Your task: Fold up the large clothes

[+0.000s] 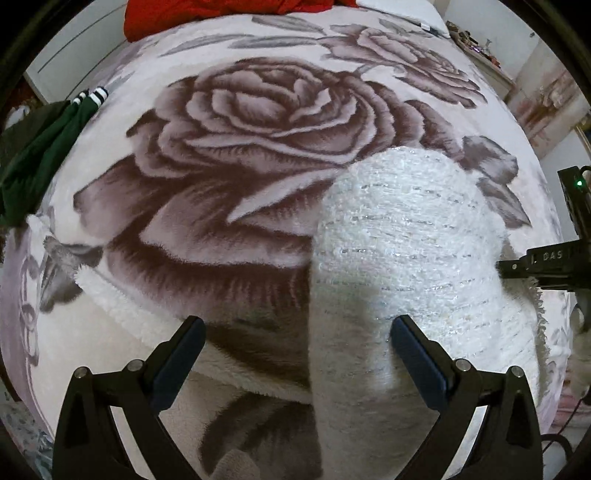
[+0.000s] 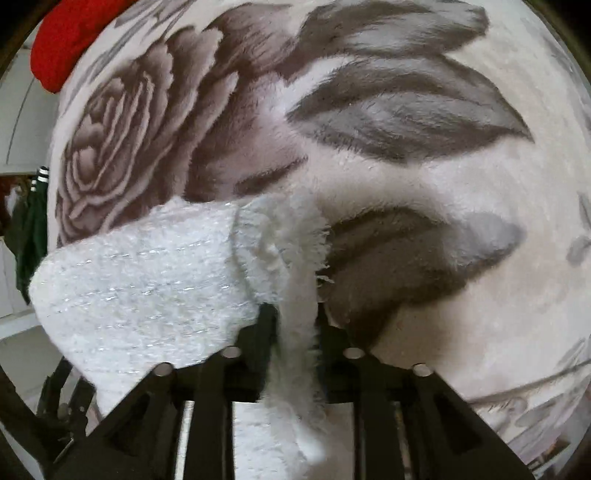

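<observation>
i'm clamping my right gripper (image 2: 295, 321) on the fringed edge of the fluffy white knit sweater (image 1: 402, 254), which is lying on the rose-print plush blanket (image 1: 236, 147); my left gripper (image 1: 295, 339) is hovering wide open over it.

We see a plush blanket (image 1: 229, 192) w/ big brownish-grey roses & leaves spread over the bed, filling most of both views. Its white fleecy underside (image 1: 122, 306) shows where an edge is turned back, lower left in the left wrist view. At the far end lies a red cloth (image 1: 221, 14), also seen top left in the right wrist view (image 2: 62, 40). Off the blanket's left edge hangs a dark green garment (image 1: 33, 158) w/ black-&-white striped cuffs. Far right there's a cluttered shelf (image 1: 480, 44), too small to make out.
</observation>
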Demonstrator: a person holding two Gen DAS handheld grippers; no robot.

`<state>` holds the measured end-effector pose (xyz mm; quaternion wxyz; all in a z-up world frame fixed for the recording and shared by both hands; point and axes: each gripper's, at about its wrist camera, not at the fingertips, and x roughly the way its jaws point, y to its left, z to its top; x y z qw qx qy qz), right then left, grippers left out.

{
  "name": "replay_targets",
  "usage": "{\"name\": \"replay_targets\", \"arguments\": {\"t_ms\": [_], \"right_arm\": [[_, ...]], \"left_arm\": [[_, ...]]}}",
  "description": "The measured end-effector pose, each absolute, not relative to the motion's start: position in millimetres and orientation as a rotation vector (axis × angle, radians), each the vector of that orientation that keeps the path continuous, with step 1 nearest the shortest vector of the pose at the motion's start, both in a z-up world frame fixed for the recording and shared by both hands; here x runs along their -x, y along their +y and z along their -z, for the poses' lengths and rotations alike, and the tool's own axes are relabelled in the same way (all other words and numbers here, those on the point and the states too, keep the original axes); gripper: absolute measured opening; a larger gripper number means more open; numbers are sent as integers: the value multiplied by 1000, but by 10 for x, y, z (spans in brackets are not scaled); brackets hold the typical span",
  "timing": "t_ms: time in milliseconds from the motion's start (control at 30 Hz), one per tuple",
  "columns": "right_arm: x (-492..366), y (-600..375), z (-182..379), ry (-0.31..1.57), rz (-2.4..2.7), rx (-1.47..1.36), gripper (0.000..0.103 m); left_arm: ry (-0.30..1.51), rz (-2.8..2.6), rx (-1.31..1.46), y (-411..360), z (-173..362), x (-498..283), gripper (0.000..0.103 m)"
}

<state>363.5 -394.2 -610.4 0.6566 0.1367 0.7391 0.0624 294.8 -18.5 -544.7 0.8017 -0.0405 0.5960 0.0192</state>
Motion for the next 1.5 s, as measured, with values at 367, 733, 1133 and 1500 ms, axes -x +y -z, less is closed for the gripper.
{"name": "replay_targets", "arguments": {"t_ms": [367,733,1133,1500], "right_arm": [[-3255,-3833,4994,1579,-331,-351,33],[-3119,-3850,5560,1675,-380,-389,71],[-3010,-4374,6542,1712,-673,-541,103],[-3056,-4422,6706,1693,-827,-733,75]], "left_arm": [[1288,-112,15,-39,5508,-2865,103],[1254,-73,55,196,5353,-2742,103],[1266,137,596,440,5773,-2331,103],[1143,330,601,60,5715,-2597,65]]}}
